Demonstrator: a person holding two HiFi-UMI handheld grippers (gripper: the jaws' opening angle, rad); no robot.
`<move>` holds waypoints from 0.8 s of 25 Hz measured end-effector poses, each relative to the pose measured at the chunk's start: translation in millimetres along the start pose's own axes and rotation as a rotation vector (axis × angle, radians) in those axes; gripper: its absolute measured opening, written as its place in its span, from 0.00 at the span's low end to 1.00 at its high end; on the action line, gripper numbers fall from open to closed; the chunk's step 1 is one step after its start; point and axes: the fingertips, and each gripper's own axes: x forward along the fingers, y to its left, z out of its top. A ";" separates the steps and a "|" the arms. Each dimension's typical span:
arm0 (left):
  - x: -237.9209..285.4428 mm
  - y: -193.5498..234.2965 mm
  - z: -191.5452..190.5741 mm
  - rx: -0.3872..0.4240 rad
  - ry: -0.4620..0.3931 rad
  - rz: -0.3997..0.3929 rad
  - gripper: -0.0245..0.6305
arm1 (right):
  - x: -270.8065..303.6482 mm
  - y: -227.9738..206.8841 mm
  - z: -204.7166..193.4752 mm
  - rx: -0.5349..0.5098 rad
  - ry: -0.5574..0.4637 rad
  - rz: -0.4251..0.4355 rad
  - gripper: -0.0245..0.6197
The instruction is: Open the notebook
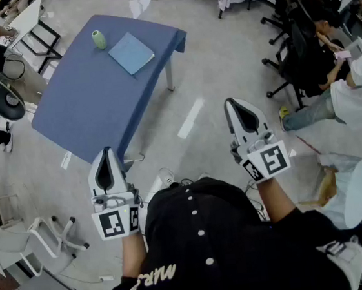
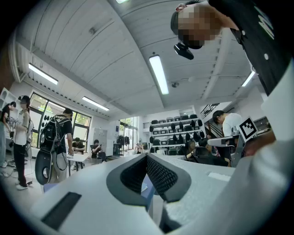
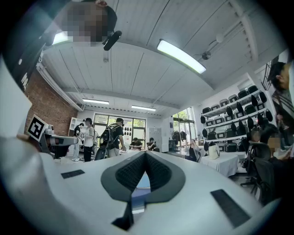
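My left gripper (image 1: 106,153) and right gripper (image 1: 235,105) are both closed, holding nothing. The notebook (image 1: 131,52) lies shut on the blue table (image 1: 85,100), well ahead: one o'clock from my left gripper, ten o'clock from my right. The left looks slightly nearer.

Worktop (image 1: 85,100) stands at 11 o'clock from the person, well apart from both grippers. Notebook (image 1: 131,52) lies on the worktop, near its far right corner. Cylinder (image 1: 99,39) sits on the worktop at the notebook's 10 o'clock, just beside it, apart. Left gripper (image 1: 106,151) is at 7 o'clock in the head view and right gripper (image 1: 232,103) at 4 o'clock, both over the floor (image 1: 212,72). Chairs (image 1: 289,64) stand at 2 o'clock.
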 end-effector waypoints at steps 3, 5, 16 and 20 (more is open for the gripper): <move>8.9 -2.5 4.7 -0.002 -0.008 -0.003 0.04 | 4.4 -5.0 2.7 -0.007 0.004 0.003 0.04; 8.4 -2.7 5.9 -0.001 -0.009 -0.002 0.04 | 3.1 -5.5 4.7 0.003 -0.007 -0.004 0.04; 5.7 6.8 -5.9 -0.014 0.000 0.003 0.04 | 5.6 5.6 -2.1 0.067 -0.036 0.024 0.04; 11.8 21.0 -8.5 -0.016 -0.003 -0.007 0.04 | 21.3 11.6 -0.9 0.152 -0.056 0.044 0.36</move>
